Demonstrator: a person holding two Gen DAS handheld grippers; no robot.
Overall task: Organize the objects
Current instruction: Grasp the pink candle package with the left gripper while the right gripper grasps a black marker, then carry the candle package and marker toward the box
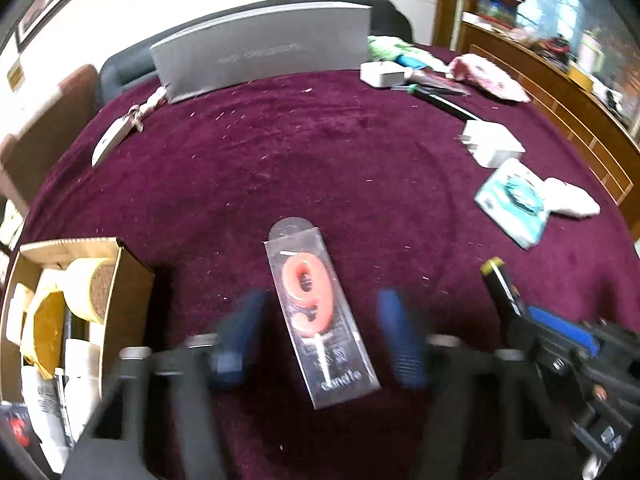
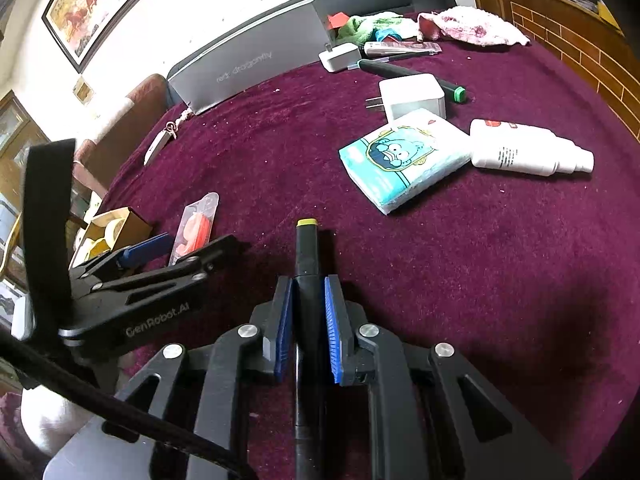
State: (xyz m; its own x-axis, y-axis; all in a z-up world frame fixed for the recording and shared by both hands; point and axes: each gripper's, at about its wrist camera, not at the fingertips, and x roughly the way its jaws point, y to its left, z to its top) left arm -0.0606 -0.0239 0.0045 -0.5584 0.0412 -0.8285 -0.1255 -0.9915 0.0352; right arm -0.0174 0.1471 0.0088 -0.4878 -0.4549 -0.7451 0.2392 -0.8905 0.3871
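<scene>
A clear packet holding a red "9" candle (image 1: 316, 312) lies flat on the maroon cloth (image 1: 320, 152). My left gripper (image 1: 320, 332) straddles it, one blurred blue pad on either side, each with a small gap to the packet. From the right wrist view the candle packet (image 2: 196, 224) shows between the left gripper's fingers (image 2: 148, 246). My right gripper (image 2: 308, 320) is shut on a black marker with a yellow cap (image 2: 307, 248), held just above the cloth; that marker (image 1: 494, 270) also appears at the right of the left wrist view.
An open cardboard box (image 1: 132, 276) with tape rolls and small items stands at the left. A tissue pack (image 2: 404, 160), white bottle (image 2: 524, 148), white charger (image 2: 412, 96), green-capped marker (image 2: 400, 70) and a grey box (image 2: 248, 68) lie farther back.
</scene>
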